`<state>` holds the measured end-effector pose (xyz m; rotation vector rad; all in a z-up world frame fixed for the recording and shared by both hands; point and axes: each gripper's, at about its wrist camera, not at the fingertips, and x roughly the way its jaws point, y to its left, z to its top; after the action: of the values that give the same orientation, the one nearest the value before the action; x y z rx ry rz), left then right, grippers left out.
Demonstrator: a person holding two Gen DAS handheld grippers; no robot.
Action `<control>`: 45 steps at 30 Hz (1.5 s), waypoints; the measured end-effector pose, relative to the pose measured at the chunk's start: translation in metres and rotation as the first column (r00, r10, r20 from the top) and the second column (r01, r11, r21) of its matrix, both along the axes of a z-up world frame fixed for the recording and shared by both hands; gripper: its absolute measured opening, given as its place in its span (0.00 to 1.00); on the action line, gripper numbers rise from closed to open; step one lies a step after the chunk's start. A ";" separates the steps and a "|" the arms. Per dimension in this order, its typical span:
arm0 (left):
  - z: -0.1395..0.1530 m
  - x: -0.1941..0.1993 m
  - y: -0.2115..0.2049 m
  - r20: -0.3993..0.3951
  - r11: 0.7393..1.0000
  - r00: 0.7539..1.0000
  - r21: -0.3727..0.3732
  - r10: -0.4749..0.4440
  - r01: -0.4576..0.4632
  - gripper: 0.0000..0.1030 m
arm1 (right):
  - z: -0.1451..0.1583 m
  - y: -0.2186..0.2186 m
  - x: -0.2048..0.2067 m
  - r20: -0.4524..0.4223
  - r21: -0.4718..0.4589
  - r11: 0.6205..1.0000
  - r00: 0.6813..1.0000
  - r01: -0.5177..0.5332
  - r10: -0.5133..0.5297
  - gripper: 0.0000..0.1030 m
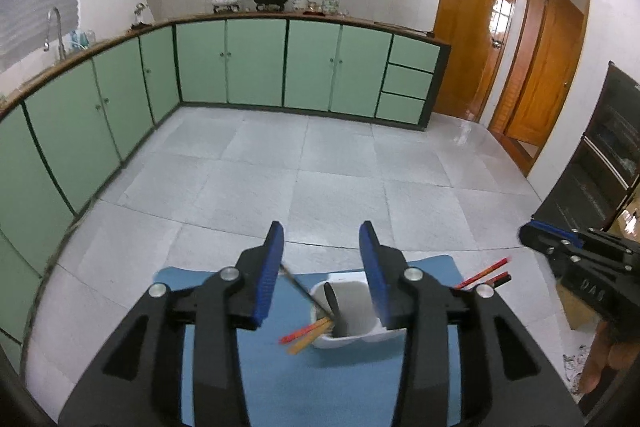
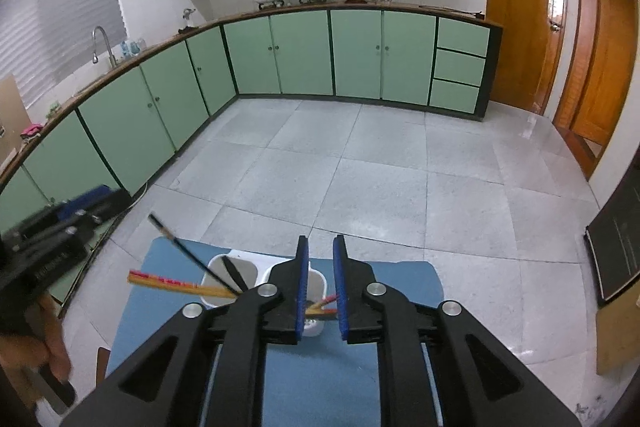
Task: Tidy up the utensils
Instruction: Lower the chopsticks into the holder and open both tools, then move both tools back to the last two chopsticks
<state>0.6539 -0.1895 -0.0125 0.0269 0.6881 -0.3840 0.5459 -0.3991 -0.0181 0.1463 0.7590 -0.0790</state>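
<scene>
Left wrist—chopsticks (image 1: 306, 335) lean in white holder (image 1: 352, 311).

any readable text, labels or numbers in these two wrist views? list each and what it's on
"UAS", or close to it: raised letters on the body of the right gripper, seen sideways in the left wrist view; uncertain.
Raised lettering on the left gripper body in the right wrist view: too blurred to read.
Pattern on the red chopsticks: too small to tell if it is text.
Nothing else readable.
</scene>
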 end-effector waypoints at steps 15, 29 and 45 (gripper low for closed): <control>-0.029 -0.134 0.098 0.077 0.996 0.997 0.089 -0.013 0.006 0.66 | -0.013 0.033 -0.165 0.173 -0.166 0.984 0.981 -0.060 0.089 0.34; -0.174 -0.283 0.185 -0.066 0.998 0.995 0.014 0.070 -0.069 0.79 | -0.179 0.099 -0.325 0.080 -0.031 0.996 0.993 -0.085 0.087 0.37; -0.215 -0.358 0.185 -0.011 0.995 0.998 0.084 0.058 -0.057 0.80 | -0.249 0.188 -0.353 0.036 -0.025 0.989 0.988 -0.146 0.147 0.37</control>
<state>0.2957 -0.0050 -0.2272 0.0833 0.7162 -0.3000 0.1929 -0.2109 -0.2669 0.0706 0.7285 0.0551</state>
